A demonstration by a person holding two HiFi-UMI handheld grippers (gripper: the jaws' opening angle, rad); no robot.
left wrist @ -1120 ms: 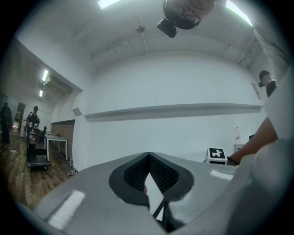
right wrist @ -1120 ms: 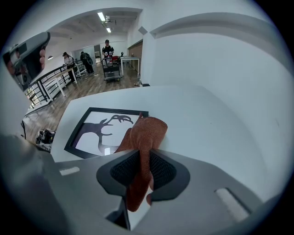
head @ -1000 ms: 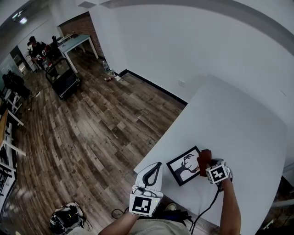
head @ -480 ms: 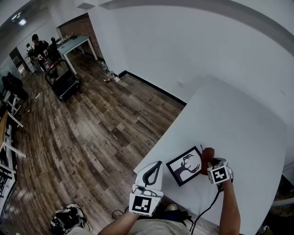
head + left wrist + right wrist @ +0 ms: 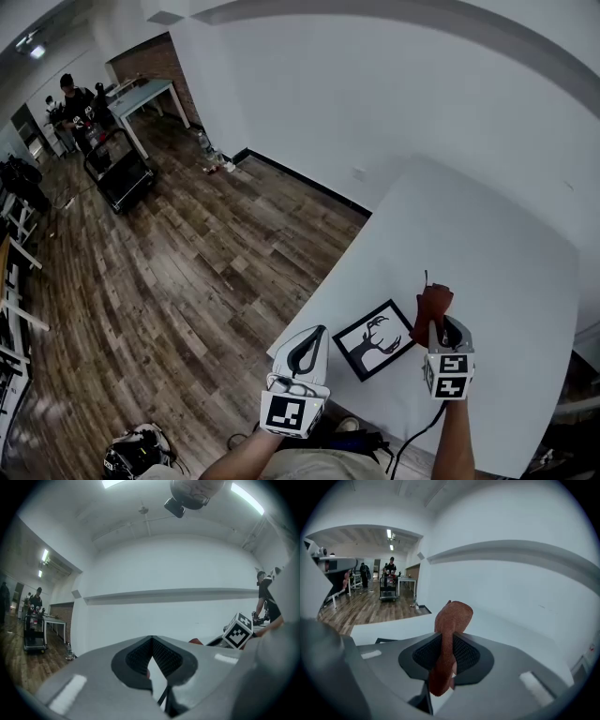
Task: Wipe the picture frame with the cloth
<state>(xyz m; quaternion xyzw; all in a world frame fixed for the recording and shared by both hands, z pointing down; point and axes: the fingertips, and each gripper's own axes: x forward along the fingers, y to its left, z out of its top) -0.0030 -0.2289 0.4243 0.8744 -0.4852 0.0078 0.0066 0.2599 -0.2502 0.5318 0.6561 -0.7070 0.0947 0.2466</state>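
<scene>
Head view: we note the picture frame [image 5: 375,339] flat on the white table [image 5: 487,244]. The right gripper [image 5: 441,328] is just right of the frame, the left gripper [image 5: 312,339] just left of it.
Left gripper view: jaws closed, empty.
Right gripper view: jaws clamped on the red-brown cloth [image 5: 454,616].

Looking steeply down from head height onto the white table [image 5: 487,244] and wood floor [image 5: 169,281], well above both. Riding close behind the jaws of the left gripper [image 5: 151,656] and right gripper [image 5: 446,653], facing nearly level across the room. Sharing the distant black cart [image 5: 117,169] across all three.
</scene>
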